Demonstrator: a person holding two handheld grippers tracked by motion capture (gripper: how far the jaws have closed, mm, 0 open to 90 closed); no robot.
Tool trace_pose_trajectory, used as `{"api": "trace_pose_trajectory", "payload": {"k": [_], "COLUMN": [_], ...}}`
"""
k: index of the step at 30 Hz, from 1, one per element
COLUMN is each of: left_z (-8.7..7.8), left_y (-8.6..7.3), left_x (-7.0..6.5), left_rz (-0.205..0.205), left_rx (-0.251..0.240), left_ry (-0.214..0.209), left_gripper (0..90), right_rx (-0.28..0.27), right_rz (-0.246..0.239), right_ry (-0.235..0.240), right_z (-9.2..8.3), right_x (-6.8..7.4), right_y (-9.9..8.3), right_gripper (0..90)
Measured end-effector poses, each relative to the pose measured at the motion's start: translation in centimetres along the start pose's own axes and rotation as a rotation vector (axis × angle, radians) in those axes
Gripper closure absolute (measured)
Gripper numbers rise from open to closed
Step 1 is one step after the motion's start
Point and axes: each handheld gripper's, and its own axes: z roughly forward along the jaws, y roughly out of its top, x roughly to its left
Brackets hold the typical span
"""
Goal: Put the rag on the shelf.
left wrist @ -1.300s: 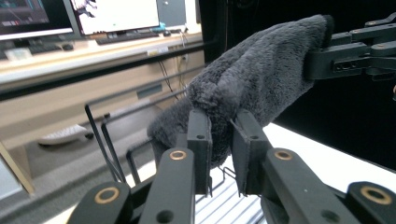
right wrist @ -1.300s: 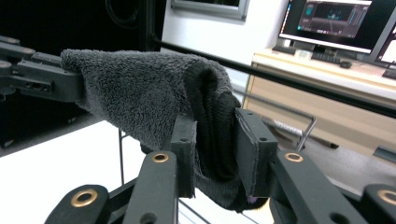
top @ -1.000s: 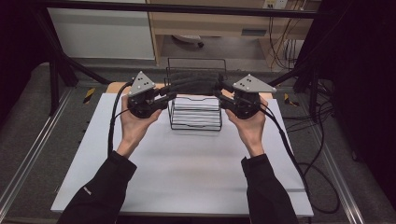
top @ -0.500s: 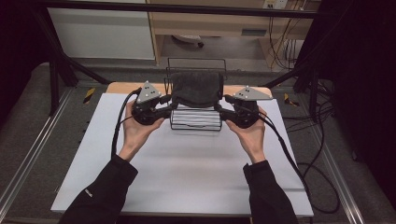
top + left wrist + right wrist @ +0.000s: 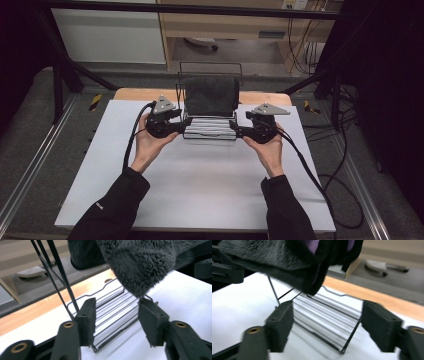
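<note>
A dark grey fluffy cloth (image 5: 209, 95) hangs draped over the top of a black wire rack (image 5: 210, 131) at the far middle of the white tabletop (image 5: 200, 190). My left gripper (image 5: 186, 122) sits low at the rack's left side and my right gripper (image 5: 234, 131) at its right. Both have just been opening their jaws. In the left gripper view the gripper (image 5: 116, 317) stands open, with the cloth (image 5: 140, 262) hanging just above its pads and the rack's wires (image 5: 110, 312) beyond. In the right gripper view the gripper (image 5: 327, 325) is open too, under the cloth's corner (image 5: 274, 260).
A wooden strip (image 5: 135, 94) runs along the table's far edge behind the rack. Black frame bars (image 5: 65, 70) slant at the left and right back corners. Cables (image 5: 345, 150) trail on the floor at the right. Metal rails (image 5: 30, 170) flank the table.
Both hands came down with the cloth stretched between them and laid it over the rack. The jaws have let go of the cloth and now stand apart beside the rack's base.
</note>
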Motion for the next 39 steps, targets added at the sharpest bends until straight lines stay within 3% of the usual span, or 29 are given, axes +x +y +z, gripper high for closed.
{"api": "trace_pose_trajectory", "payload": {"k": [6,12,15,19,29,39], "left_z": [-0.4,-1.6,-2.4,-3.8,-7.3,-8.9], "left_y": [-1.0,-2.3,-3.1,-4.2,-7.6,-11.8], "left_x": [0.0,0.3,0.5,0.6,0.8,0.8], "left_rz": [0.0,-0.005,-0.026,-0.033,-0.035,-0.029], "left_rx": [0.045,0.072,0.08,0.076,0.073,0.096], "left_ry": [-0.012,-0.019,-0.025,-0.024,-0.023,-0.022], "left_gripper": [35.4,23.1,17.9,12.1,6.8,6.0], "right_rx": [0.014,0.021,0.038,0.05,0.04,0.085], "right_rz": [0.004,0.011,0.017,0.012,0.012,0.013], "right_ry": [0.032,0.045,0.066,0.059,0.097,0.135], "right_z": [-0.6,-1.9,-2.5,-3.6,-6.0,-6.4], "right_x": [-0.4,-0.6,-0.4,-0.1,0.5,0.3], "right_y": [-1.1,-1.6,-1.9,-2.4,-4.0,-8.4], "right_gripper": [12.8,8.6,6.0,3.2,0.6,0.6]}}
